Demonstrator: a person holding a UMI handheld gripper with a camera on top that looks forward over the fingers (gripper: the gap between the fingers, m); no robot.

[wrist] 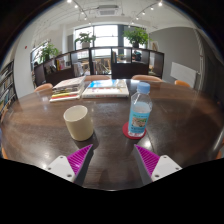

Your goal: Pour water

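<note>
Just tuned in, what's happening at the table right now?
A handheld gripper hovers over a wooden table, fingers open and holding nothing. Just beyond them stand a water bottle on a red coaster and a cream cup beside it. Books lie farther back. No pouring has begun.

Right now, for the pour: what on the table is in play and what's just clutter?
In play: water bottle upright on a red coaster; cream cup beside it; claw, open, both things just ahead of its fingers.

Clutter: books farther back on the table; chairs beyond.
</note>
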